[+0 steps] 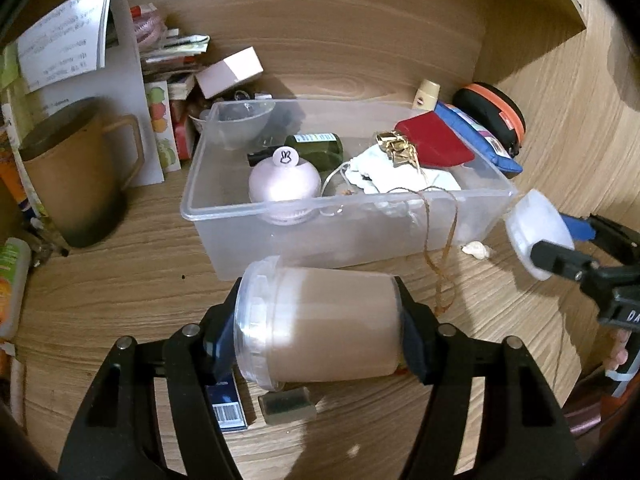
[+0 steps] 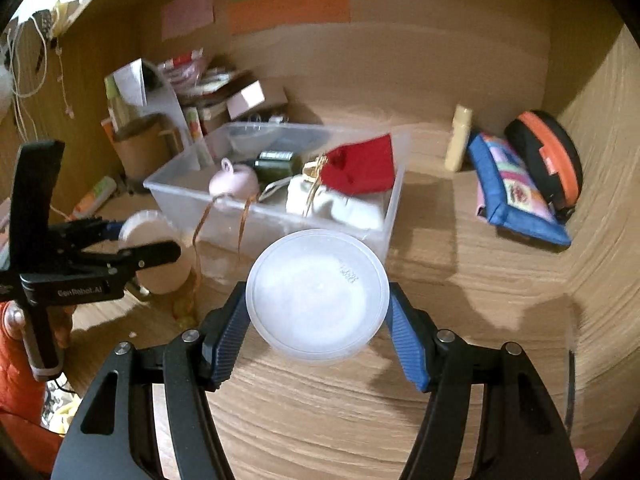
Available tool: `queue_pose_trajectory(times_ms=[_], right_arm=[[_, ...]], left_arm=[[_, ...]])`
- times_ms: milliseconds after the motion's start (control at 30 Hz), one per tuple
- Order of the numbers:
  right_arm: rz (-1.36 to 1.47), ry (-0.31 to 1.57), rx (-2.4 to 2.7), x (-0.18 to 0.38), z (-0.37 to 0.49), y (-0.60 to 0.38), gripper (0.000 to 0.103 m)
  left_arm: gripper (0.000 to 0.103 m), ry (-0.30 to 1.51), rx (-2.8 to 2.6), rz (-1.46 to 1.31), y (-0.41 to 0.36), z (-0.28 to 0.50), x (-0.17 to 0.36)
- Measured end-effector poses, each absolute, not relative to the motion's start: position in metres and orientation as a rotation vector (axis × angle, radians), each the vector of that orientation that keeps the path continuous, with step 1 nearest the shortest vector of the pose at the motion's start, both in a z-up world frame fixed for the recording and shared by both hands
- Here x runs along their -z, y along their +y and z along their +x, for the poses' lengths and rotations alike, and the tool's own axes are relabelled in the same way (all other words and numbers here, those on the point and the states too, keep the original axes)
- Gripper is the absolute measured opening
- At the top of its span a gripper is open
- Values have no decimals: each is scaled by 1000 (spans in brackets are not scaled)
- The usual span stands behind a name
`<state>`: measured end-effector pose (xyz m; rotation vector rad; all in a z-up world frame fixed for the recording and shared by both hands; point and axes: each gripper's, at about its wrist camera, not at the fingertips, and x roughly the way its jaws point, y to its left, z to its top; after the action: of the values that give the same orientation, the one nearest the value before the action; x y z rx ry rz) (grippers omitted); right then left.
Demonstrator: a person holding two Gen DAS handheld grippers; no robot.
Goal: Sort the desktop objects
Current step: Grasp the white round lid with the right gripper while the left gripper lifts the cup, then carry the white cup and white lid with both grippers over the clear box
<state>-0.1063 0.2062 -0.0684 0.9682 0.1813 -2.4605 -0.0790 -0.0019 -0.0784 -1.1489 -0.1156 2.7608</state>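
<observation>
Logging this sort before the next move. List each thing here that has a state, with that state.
Left gripper: shut on the tub.
Tub: lidless, on its side, held off the desk.
Right gripper: shut on the lid.
Lid: off the tub, gripped by its edges.
Bin: open, partly filled.
Mug: upright, covered.
Round case: closed, leaning on the wall.

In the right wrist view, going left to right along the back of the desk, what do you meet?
Brown mug → clear plastic bin → cream bottle → blue patchwork pouch → black and orange case.
</observation>
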Motion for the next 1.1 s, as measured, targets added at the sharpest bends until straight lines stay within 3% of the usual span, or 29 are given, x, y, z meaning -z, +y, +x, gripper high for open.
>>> queue_pose_trajectory(times_ms=[1100], right_arm=[[851, 147, 2450, 47, -164, 197, 62]], left_arm=[[66, -171, -2890, -985, -40, -111, 11]])
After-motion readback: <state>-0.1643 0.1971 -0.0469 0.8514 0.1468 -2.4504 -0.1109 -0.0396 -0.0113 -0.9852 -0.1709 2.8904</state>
